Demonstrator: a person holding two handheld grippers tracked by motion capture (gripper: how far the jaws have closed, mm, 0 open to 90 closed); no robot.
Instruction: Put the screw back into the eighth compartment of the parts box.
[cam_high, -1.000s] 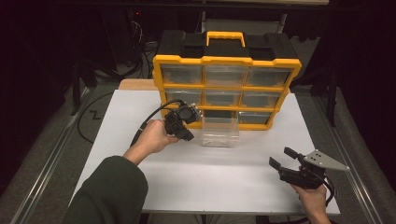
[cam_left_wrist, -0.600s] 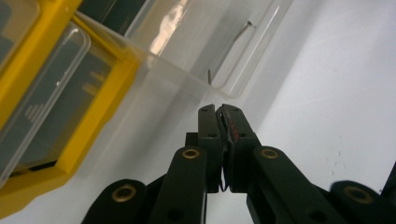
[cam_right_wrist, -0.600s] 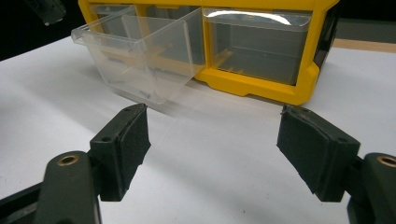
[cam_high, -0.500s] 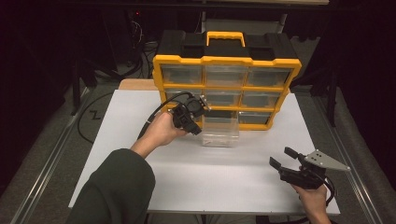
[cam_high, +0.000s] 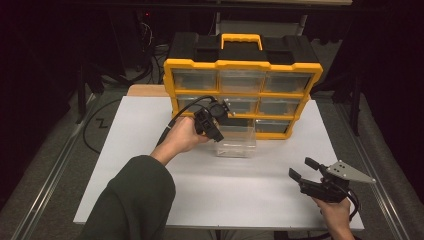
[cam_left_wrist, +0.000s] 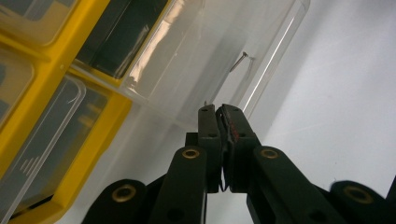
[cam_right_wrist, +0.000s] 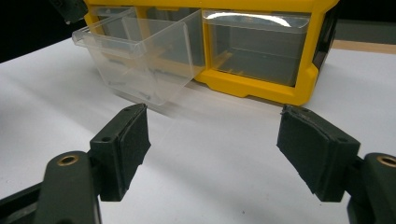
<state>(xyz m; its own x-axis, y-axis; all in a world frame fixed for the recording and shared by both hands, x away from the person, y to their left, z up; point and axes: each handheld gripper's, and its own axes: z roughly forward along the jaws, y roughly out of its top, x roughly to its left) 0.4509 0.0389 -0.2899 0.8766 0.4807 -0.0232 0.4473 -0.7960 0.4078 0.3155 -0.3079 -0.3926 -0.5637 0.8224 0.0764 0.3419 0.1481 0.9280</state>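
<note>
The left gripper's (cam_high: 216, 131) fingers (cam_left_wrist: 209, 133) are pressed together; in the left gripper view a thin metal sliver, perhaps a small nail, pokes out just above their tips, though whether it is pinched there is hard to tell. Those tips sit over the clear plastic drawer (cam_high: 237, 141), which rests pulled out on the white tabletop (cam_high: 140, 130) and touches the front of the yellow organiser (cam_high: 242, 65). Another small nail (cam_left_wrist: 239, 61) lies inside the drawer, at about one o'clock from the tips in the left gripper view. In the high view the left hand (cam_high: 181, 137) holds its gripper at the drawer's ten o'clock corner, with the black cable looping up and round toward nine o'clock, and the dark green sleeve (cam_high: 132, 200) running down to seven o'clock.

The right gripper (cam_high: 304, 170) has its fingers (cam_right_wrist: 126, 144) wide apart with nothing between them. It is held in the right hand (cam_high: 335, 217) above the tabletop at about five o'clock from the drawer, well apart from it, the grey three-cornered plate on top pointing toward three o'clock. In the right gripper view the drawer (cam_right_wrist: 142, 60) lies at eleven o'clock beyond the padded fingers, and a closed clear drawer front in the organiser (cam_right_wrist: 261, 44) stands at one o'clock.

The organiser stands at the tabletop's twelve o'clock edge, its yellow handle up on the black top.
</note>
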